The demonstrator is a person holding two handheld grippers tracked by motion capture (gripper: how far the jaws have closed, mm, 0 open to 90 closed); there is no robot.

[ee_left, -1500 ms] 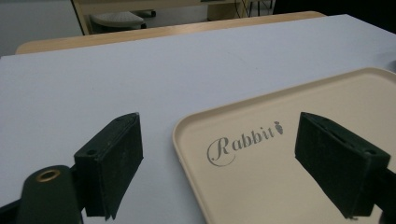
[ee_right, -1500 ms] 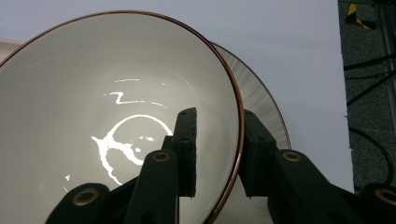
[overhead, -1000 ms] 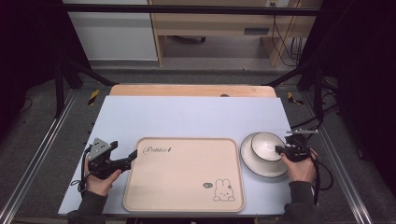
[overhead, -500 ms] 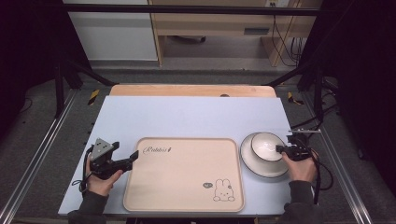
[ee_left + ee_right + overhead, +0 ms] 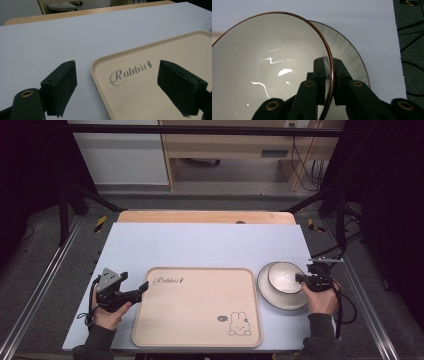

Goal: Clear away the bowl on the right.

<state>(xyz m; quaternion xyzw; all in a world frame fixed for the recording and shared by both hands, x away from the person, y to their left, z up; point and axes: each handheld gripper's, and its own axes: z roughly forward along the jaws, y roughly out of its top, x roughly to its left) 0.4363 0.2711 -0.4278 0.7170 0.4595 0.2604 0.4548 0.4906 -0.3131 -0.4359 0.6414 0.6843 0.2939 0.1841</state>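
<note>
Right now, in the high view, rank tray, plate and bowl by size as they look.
1. tray, largest by far.
2. plate, clearly smaller.
3. bowl, smallest; it sits on the plate, its rim pinched by the right gripper.

A pale blue counter (image 5: 200, 245) sits on grey carpeted floor (image 5: 45, 250); metal rails (image 5: 35, 290) run along both sides; beyond stands wooden furniture (image 5: 225, 145) beside a white panel (image 5: 120, 155); cables (image 5: 305, 155) hang at right; the edges lie dark.
</note>
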